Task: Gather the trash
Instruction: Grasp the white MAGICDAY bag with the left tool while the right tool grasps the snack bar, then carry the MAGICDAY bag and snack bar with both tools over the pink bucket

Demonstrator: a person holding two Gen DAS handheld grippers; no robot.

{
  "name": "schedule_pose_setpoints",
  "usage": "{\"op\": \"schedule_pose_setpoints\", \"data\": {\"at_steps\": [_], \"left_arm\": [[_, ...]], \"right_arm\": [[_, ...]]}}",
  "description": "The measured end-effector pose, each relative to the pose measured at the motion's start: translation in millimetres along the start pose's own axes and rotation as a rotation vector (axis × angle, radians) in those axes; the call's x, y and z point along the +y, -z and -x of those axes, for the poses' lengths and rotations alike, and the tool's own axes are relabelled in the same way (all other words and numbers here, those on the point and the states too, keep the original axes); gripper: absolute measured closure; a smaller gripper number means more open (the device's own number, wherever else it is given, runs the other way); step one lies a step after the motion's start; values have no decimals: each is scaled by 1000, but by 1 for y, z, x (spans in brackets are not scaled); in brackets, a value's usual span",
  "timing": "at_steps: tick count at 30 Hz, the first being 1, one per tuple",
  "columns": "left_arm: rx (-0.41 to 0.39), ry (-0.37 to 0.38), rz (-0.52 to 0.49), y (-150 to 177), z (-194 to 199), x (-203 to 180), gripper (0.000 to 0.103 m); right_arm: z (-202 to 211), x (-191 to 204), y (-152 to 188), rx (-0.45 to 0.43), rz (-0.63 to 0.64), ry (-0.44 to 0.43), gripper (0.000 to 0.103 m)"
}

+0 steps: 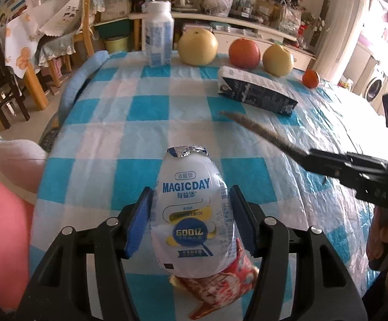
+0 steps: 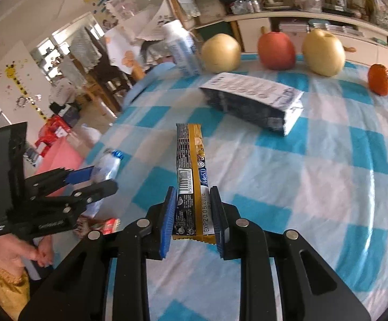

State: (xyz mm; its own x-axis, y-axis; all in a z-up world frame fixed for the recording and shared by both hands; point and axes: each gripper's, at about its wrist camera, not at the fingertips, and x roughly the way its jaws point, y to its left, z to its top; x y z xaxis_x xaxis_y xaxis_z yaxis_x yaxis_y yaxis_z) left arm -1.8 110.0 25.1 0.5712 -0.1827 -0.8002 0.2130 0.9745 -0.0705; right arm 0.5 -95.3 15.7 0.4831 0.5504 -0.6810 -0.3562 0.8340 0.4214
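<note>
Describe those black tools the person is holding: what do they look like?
Each tool, left and right, is a black plastic frame with forked arms, silver round bolts and two ribbed blue pads. The left one, seen from the right camera, bears small white lettering. A mustard-yellow sleeve covers that arm.

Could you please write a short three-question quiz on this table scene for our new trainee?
1. What does the left gripper hold?
2. True or false: the dark carton stands upright.
3. Which round fruit is farthest to the right in the left wrist view? A) yellow pear B) red apple C) small orange fruit

Key:
1. A white MAGICDAY bottle, clamped between its blue pads.
2. False; it lies on its side on the checked cloth.
3. C.
</note>
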Motion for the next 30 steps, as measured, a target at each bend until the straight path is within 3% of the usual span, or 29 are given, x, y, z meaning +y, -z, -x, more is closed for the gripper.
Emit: {"op": "schedule_pose_setpoints", "data": {"at_steps": [7,14,18,19,28,30], "left_arm": [[-58,2,38,2,23,19,43],[-87,-4,67,3,35,34,43],[-100,-8,87,5,41,43,43],[-103,-9,93,6,42,46,43],[-109,-10,118,7,44,57,43],[-112,-9,133,7,46,62,43]], "right_arm": [[7,18,5,-10,-16,-107,76],[-16,48,19,91,112,-14,74],[-22,55,22,80,149,10,54],[-24,59,21,68,162,28,53],[-58,79,20,76,299,194,53],[-62,86,22,68,356,250,67]]}}
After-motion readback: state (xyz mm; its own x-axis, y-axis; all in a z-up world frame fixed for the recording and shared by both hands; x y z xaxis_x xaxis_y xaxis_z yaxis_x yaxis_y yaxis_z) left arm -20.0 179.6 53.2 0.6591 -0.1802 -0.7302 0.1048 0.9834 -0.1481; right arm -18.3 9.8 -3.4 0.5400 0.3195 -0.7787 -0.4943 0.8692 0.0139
